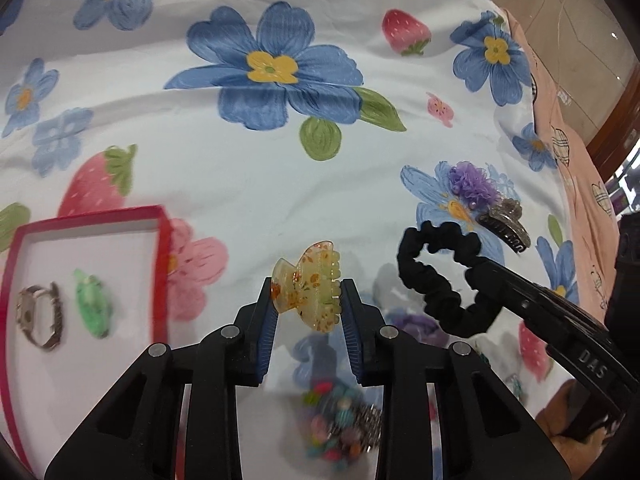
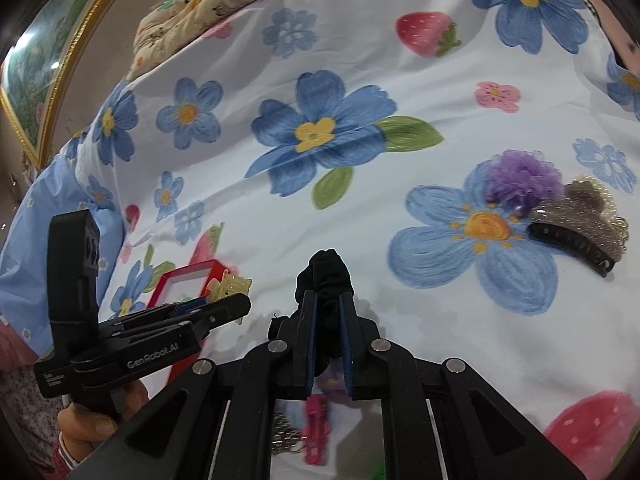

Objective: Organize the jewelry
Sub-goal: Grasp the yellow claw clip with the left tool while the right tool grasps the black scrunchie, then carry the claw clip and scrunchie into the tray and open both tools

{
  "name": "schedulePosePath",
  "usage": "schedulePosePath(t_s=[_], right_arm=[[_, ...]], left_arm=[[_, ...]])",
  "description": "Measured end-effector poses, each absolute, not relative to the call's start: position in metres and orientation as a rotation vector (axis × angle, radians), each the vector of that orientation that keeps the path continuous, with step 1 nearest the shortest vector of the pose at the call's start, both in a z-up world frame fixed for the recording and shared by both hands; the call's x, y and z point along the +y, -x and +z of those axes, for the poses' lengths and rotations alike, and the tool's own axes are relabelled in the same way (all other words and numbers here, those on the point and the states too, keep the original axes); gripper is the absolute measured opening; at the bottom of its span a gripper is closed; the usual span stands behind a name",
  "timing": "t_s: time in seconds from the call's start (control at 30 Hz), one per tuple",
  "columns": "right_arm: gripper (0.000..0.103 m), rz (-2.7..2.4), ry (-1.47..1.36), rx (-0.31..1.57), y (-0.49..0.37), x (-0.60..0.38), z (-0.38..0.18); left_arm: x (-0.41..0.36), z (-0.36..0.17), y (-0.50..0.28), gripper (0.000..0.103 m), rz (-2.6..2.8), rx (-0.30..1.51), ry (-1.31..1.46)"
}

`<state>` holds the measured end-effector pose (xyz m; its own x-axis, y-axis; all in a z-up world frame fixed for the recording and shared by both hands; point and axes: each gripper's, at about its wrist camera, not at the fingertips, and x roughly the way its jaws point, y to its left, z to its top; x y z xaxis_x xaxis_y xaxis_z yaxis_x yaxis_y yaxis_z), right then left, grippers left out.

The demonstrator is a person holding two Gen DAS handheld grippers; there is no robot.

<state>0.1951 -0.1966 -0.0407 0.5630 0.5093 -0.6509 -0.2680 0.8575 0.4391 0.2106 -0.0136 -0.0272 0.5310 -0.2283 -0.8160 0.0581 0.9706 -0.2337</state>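
**Ana:** Between the left gripper (image 1: 307,296)'s blue pads, in the left wrist view, sits the yellow claw clip (image 1: 308,290); both pads press its sides, and it is held up off the sheet (image 1: 248,184).

**Ben:** And the red box (image 1: 160,272)?

**Ana:** Low at the left, near the clip. Its right wall stands just left of the left finger. Inside lie a watch (image 1: 39,315) and a green piece (image 1: 93,305), apart from each other, with bare floor above them.

**Ben:** The right side?

**Ana:** The right gripper (image 1: 480,268) comes in from the right edge, its jaws nearly shut on a black scrunchie (image 1: 436,276) that loops out to the left. Behind it a purple flower tie (image 1: 472,182) touches a grey claw clip (image 1: 506,224). The sheet beyond is wide and bare up to its far edge.

**Ben:** Now the right wrist view.

**Ana:** Its pads (image 2: 310,340) pinch the scrunchie, bunched upright between them. The left gripper (image 2: 224,300) is at lower left, a hand (image 2: 94,424) on its grip, the yellow clip over the box's near corner. The purple tie and grey clip lie well right. Bare sheet runs ahead to a pillow (image 2: 208,4) at its top edge.
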Motion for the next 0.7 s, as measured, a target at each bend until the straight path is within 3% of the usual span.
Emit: schedulePosePath(t_s=[0.7], right_arm=[[0.010, 0.624, -0.238, 0.863, -0.154, -0.109, -0.024]], left_arm=[[0.086, -0.015, -0.124, 0.028, -0.027, 0.944, 0.284]])
